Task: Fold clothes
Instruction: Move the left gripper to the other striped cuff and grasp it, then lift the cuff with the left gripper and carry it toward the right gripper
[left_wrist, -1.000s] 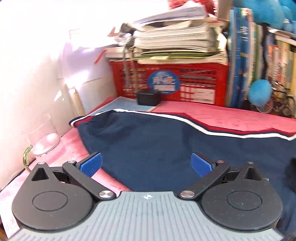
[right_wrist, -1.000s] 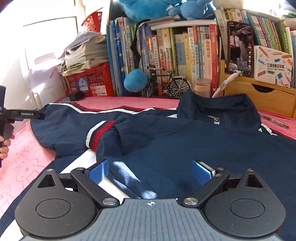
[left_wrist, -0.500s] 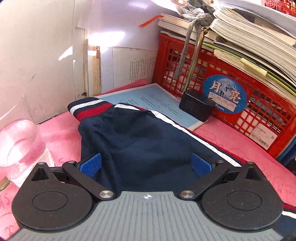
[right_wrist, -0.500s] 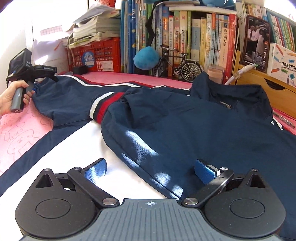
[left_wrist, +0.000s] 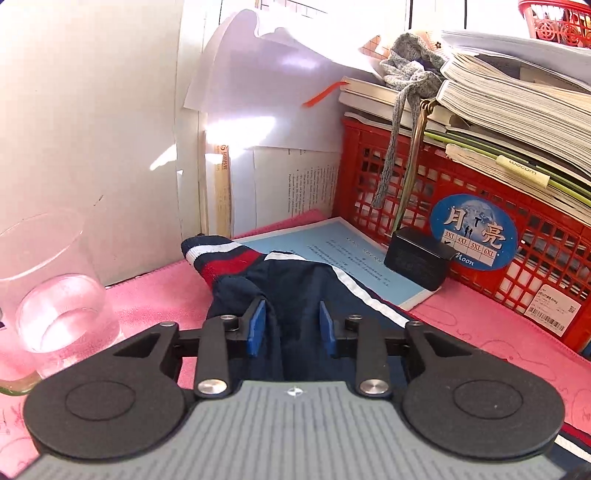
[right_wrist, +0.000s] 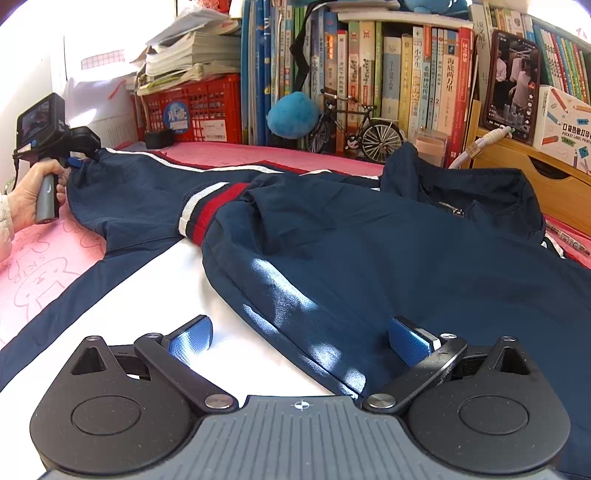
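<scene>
Pink cloth covers the desk, and on it a navy jacket lies spread out. Nearest, the right gripper hovers with its jaws wide over the jacket's lower edge. Farther along the jacket, the left gripper has its jaws narrow around a fold of the sleeve near the striped cuff. Behind the cuff stands a red crate, and beside it a glass.

Jacket hem under right claw
</scene>
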